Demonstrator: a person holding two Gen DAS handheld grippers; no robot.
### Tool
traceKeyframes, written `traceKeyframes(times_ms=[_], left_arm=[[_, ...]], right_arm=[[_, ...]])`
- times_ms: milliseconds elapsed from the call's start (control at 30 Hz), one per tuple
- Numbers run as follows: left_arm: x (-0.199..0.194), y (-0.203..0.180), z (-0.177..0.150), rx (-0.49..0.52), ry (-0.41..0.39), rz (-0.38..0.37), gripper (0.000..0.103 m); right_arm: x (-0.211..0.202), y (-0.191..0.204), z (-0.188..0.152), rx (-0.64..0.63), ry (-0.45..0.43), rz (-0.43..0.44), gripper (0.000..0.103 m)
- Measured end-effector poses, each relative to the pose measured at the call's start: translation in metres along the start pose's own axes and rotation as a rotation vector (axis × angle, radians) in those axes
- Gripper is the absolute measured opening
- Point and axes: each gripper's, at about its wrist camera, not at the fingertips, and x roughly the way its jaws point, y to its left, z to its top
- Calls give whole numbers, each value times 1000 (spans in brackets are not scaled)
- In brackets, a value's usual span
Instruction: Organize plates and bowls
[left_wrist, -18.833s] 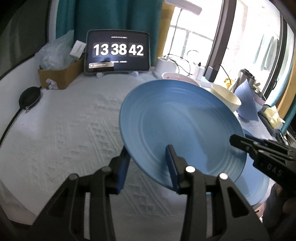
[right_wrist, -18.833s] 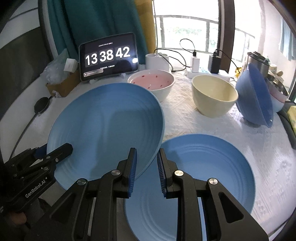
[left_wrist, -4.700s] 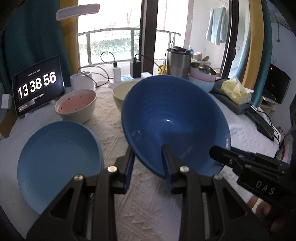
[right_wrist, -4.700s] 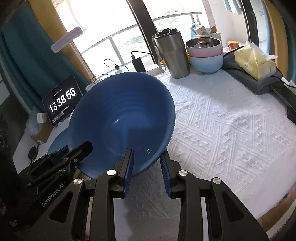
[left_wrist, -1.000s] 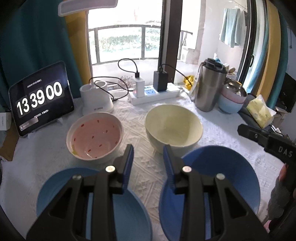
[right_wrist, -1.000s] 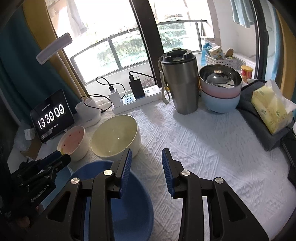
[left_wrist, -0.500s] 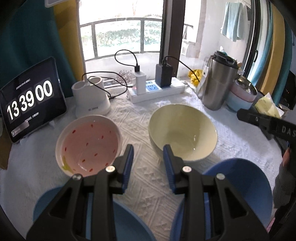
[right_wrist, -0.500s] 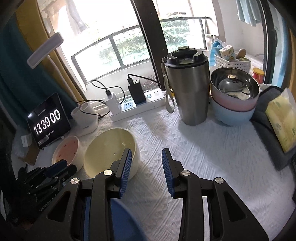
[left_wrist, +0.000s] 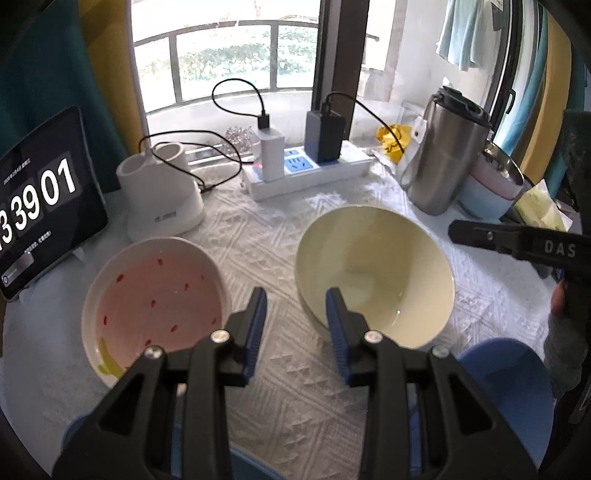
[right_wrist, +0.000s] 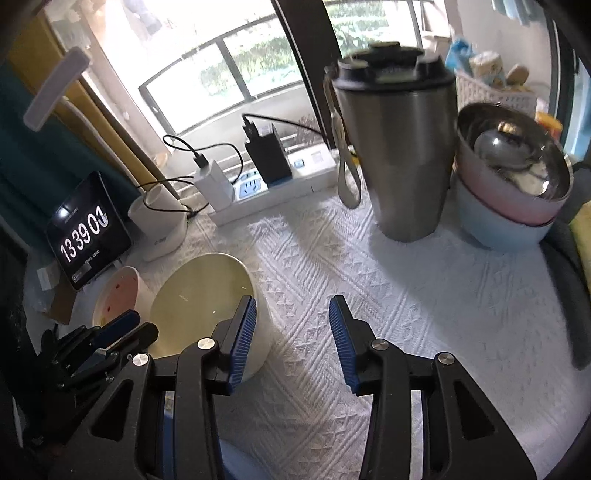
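Fingers on the left gripper (left_wrist: 295, 317) and right gripper (right_wrist: 291, 332) hang open, empty, flanking the cream bowl (left_wrist: 373, 280); a clumsy pinch might tip it.

Five bowls (left_wrist: 375, 273), one steel tumbler (left_wrist: 441, 158), one tablet clock (left_wrist: 38, 199), two tongs (left_wrist: 295, 317)

clear: cloth (right_wrist: 424, 314) R of cream bowl (left_wrist: 373, 273) | blocked: tumbler (right_wrist: 399, 147), stacked bowls (right_wrist: 509, 192) behind
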Motion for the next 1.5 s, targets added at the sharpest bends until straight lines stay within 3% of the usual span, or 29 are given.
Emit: traceKeyframes(times_ms=[100,533,633,800,1000,1200,1500], left_arm=[[0,1,2,-5,-5,-5,35],[12,-2,2,26,23,-45,35],[14,-4,1,34,31,-73,35],[14,-9,0,62,34,-92,35],[16,-3,2,41,45,-122,34],[16,-4,1,54,30,-128,33],[6,-11,3,95,2,-126,31]], right_arm=[[12,-4,3,4,58,21,44],[21,-1,9,-5,83,102,44],[27,2,9,-14,107,78,44],[27,4,10,-32,76,56,44],[42,17,6,-102,138,24,44],[53,15,3,-75,166,140,22],[52,23,0,-117,129,51,13]])
